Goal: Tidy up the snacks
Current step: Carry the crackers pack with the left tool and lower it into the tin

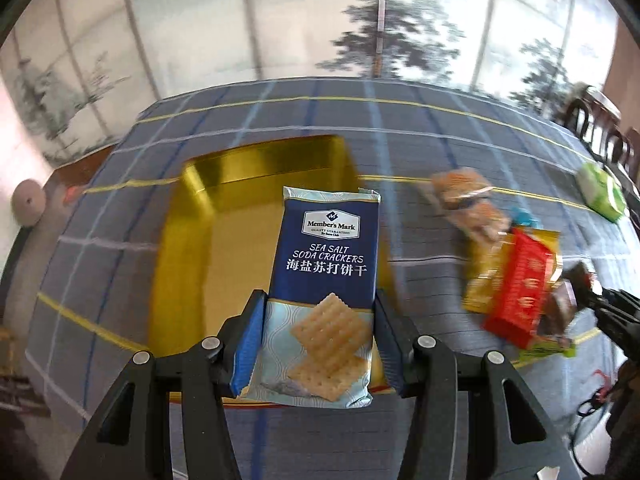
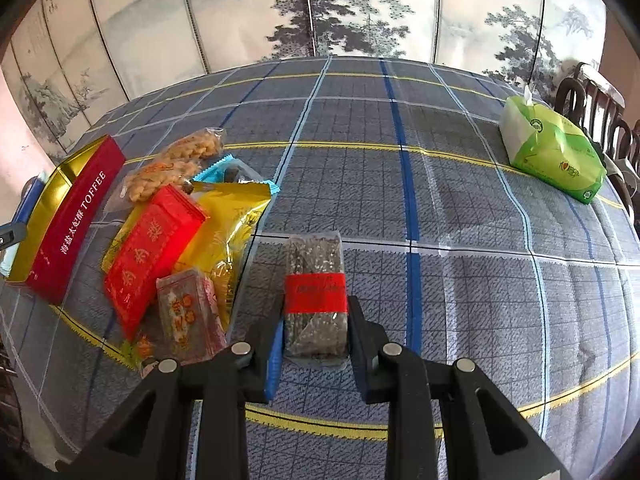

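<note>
Snacks (image 2: pixel 168 240) heaped beside gold tin (image 1: pixel 192 240) — tissue pack (image 2: pixel 554 156) apart.

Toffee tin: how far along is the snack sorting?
Done: nothing visibly packed; the gold toffee tin shows only bare floor. In hand: left tongs grip a sea salt soda crackers pack over the tin; right tongs are shut on a dark red-banded snack pack. Left: the pile beside the tin, including the red packet, yellow bag and twisted-snack bag.
</note>
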Demonstrator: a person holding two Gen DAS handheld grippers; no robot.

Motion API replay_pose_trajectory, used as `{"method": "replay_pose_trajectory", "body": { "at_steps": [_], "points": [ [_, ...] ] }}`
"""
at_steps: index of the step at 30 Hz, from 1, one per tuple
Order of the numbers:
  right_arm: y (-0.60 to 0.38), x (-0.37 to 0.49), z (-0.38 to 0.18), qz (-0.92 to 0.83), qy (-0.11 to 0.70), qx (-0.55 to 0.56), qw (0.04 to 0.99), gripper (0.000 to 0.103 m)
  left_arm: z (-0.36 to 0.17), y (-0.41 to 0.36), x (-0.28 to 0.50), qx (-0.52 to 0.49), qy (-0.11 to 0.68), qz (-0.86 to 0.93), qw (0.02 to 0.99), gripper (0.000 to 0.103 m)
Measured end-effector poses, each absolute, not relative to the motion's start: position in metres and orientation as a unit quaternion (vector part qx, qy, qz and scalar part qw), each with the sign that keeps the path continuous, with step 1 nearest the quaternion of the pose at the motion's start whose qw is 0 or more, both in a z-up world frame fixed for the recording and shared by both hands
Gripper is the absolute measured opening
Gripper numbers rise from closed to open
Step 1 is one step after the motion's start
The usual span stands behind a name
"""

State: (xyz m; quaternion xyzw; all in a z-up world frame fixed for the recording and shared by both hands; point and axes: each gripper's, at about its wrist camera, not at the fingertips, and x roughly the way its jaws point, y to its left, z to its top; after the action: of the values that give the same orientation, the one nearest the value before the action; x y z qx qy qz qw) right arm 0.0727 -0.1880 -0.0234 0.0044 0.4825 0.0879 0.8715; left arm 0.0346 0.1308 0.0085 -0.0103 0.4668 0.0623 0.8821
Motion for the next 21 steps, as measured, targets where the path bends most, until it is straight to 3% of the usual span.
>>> {"method": "replay_pose_trajectory", "body": {
  "at_steps": [21],
  "points": [
    [-0.182, 0.071, -0.001, 0.053, 0.467, 0.003, 0.883, 0.027, -0.034, 0.188, 0.025, -0.028, 0.51, 0.111, 0.853, 0.048]
  ]
}}
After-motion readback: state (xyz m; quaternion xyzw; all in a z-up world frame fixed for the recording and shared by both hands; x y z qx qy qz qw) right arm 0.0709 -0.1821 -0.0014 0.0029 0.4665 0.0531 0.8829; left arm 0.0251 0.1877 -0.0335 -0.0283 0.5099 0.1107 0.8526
